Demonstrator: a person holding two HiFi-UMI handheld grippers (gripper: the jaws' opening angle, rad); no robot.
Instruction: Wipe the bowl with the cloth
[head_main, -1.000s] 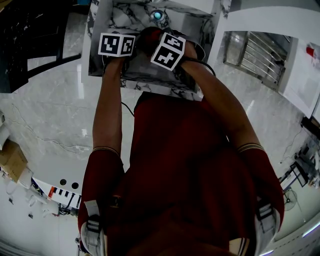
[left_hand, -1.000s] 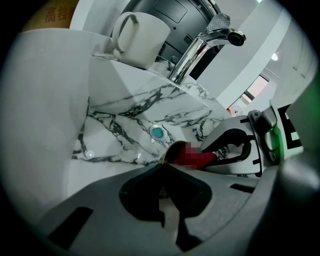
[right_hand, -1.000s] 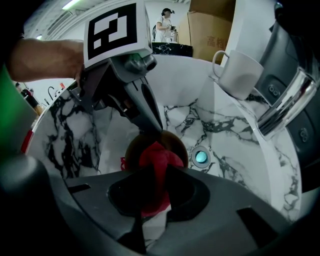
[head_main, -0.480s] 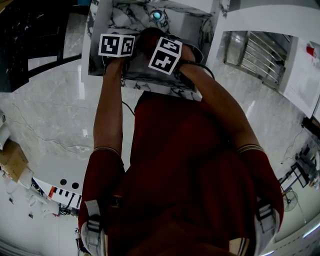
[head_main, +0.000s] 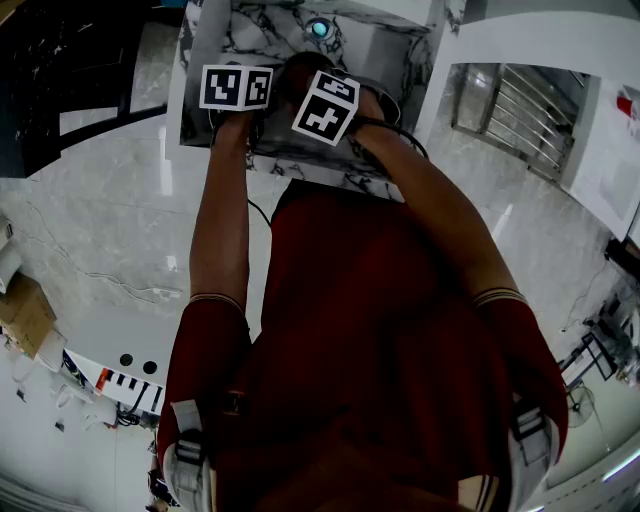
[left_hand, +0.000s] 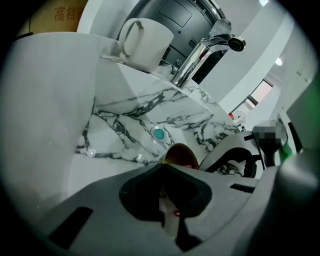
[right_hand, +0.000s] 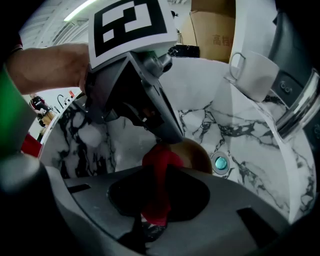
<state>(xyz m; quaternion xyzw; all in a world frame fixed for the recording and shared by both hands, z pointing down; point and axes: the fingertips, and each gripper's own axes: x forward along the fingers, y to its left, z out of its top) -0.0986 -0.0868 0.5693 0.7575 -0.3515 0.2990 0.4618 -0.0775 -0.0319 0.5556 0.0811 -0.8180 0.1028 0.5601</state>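
Observation:
A brown bowl (right_hand: 199, 153) is held over the marble sink (right_hand: 250, 135), and in the left gripper view the bowl (left_hand: 181, 154) shows just past my jaws. My left gripper (left_hand: 168, 172) is shut on its rim; from the right gripper view the left gripper (right_hand: 167, 136) comes down onto the bowl from above. My right gripper (right_hand: 160, 175) is shut on a red cloth (right_hand: 161, 165), which is pressed against the bowl's near side. In the head view both marker cubes sit close together over the sink (head_main: 210, 60), and the jaw tips are hidden.
A teal drain plug (right_hand: 220, 162) lies in the sink bottom just behind the bowl. A white mug (left_hand: 145, 42) stands on the sink's back corner beside a chrome faucet (left_hand: 200, 55). A cardboard box (right_hand: 215, 30) stands behind. The sink walls are close on all sides.
My right gripper's cube has shifted a little left and up and tilted, with the cloth against the bowl. The left gripper has stayed almost still.

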